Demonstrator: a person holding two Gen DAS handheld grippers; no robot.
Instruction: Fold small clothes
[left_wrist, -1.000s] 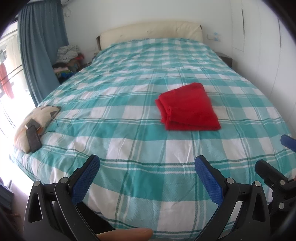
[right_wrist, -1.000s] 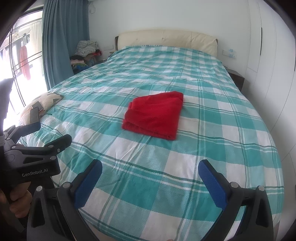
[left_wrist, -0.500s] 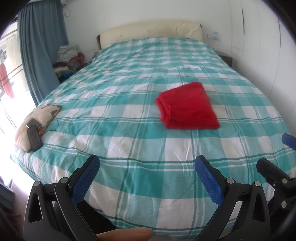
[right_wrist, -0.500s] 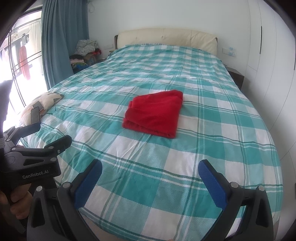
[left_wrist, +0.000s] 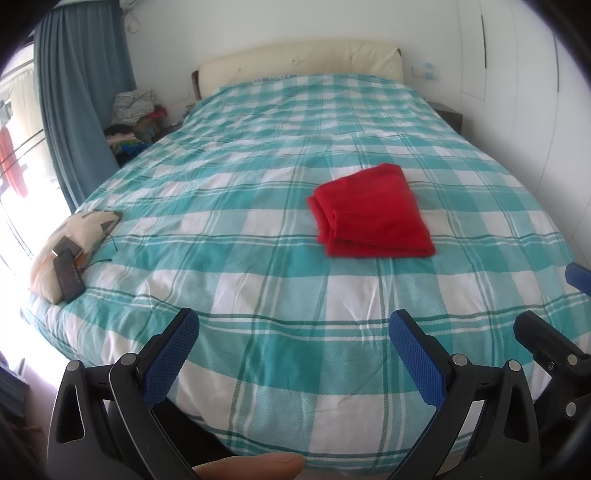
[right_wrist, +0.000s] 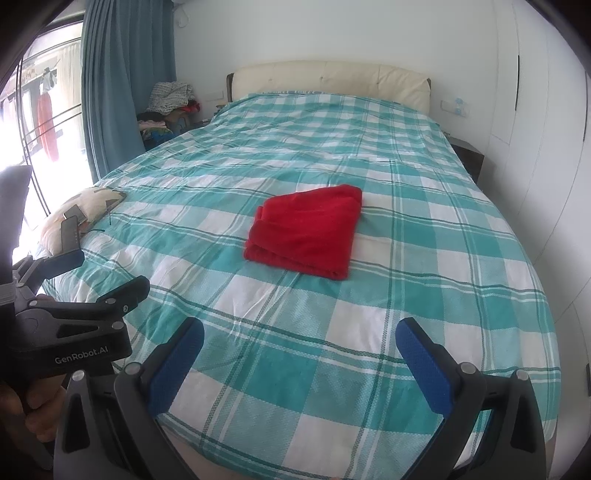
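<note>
A red garment (left_wrist: 371, 210) lies folded into a neat rectangle on the teal and white checked bed (left_wrist: 258, 229); it also shows in the right wrist view (right_wrist: 308, 230). My left gripper (left_wrist: 293, 350) is open and empty, held back over the foot of the bed, well short of the garment. My right gripper (right_wrist: 299, 358) is open and empty too, also back at the foot of the bed. The left gripper's body shows at the left of the right wrist view (right_wrist: 74, 325).
A small patterned cushion (left_wrist: 70, 243) with a dark remote and a phone on it lies at the bed's left edge. A pile of clothes (left_wrist: 133, 122) sits by the blue curtain (left_wrist: 81, 103). White wardrobe doors (right_wrist: 546, 110) line the right side.
Both grippers have drawn back slightly from the bed. The folded red garment has not moved.
</note>
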